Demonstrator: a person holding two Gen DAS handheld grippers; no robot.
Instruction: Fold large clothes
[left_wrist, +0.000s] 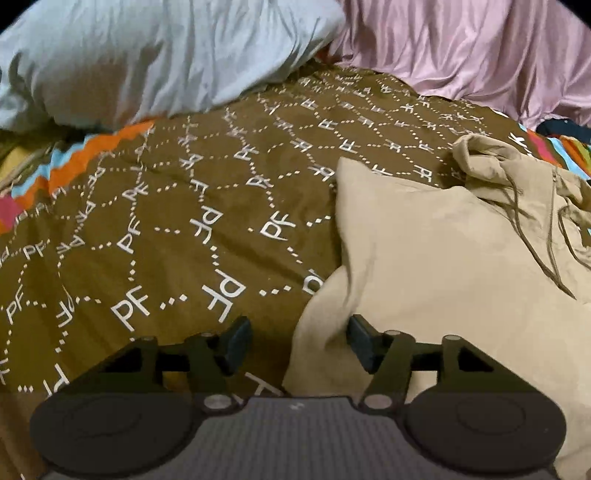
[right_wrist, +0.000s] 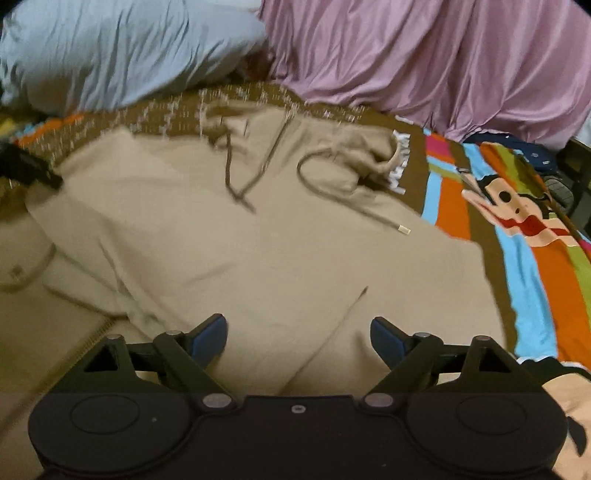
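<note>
A beige drawstring hoodie of soft fleece (right_wrist: 266, 240) is spread on the brown letter-patterned bedspread (left_wrist: 166, 221), toward its striped right edge, hood pointing at the far pillows. The left gripper (left_wrist: 295, 341) is held wide open and empty over the garment's left edge, apparently to take it for a fold. The right gripper (right_wrist: 299, 338) is likewise spread and empty above the body panel.

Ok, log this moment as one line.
tan hoodie partly folded on brown blanket | left gripper open | right gripper open above hoodie
</note>
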